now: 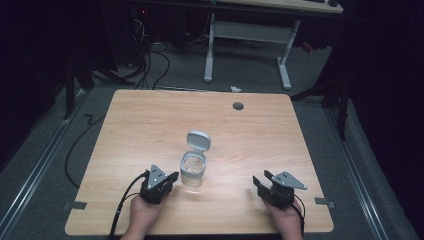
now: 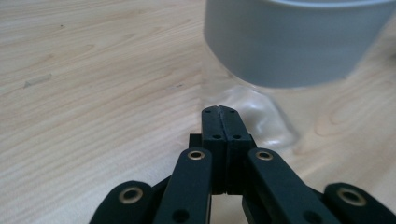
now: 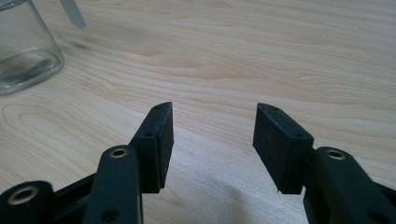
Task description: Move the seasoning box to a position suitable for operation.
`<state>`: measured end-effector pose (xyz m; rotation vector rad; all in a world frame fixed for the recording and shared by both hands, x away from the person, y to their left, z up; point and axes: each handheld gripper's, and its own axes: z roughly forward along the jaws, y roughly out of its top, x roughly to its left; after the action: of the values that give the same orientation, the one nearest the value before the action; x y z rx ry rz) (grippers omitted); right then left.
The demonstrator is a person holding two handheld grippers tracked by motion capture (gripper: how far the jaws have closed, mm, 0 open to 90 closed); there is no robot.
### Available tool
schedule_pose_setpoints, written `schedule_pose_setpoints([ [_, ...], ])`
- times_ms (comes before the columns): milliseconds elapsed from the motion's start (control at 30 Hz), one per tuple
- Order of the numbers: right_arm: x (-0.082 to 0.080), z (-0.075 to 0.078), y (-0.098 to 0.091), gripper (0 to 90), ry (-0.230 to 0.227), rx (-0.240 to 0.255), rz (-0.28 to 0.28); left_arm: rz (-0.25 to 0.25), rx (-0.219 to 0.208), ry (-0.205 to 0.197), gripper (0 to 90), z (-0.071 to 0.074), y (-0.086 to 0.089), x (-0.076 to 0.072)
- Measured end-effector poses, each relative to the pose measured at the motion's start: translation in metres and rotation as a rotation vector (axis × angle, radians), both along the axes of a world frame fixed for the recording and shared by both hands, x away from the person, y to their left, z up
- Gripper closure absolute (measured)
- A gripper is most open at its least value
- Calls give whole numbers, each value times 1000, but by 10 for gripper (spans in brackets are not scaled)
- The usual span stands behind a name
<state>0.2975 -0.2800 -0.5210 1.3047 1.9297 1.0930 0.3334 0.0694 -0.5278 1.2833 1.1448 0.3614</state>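
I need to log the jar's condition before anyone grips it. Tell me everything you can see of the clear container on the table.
The container is a clear jar, glass or plastic by its look, with rounded corners and a grey band at the mouth. Its flip lid stands open, tilted back on the far side. It looks empty and stands upright on the wooden table, near the front middle. The left gripper sits close beside it, jaws shut; contact cannot be told.

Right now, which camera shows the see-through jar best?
The high view: the whole jar stands on the table with its lid flipped open. The left gripper view shows its grey rim and clear wall, close and blurred. The right gripper view shows its bottom corner.
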Motion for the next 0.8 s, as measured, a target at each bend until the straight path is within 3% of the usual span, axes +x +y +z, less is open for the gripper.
schedule_pose_setpoints([
  [67,0,0,0,482,4,0,-3,-8,0,4,900,-1,-3,5],
  [533,-2,0,0,485,5,-3,-1,-64,-1,0,900,1,-15,-7],
  [800,-2,0,2,498,2,-14,14,-59,1,3,890,0,-12,-12],
])
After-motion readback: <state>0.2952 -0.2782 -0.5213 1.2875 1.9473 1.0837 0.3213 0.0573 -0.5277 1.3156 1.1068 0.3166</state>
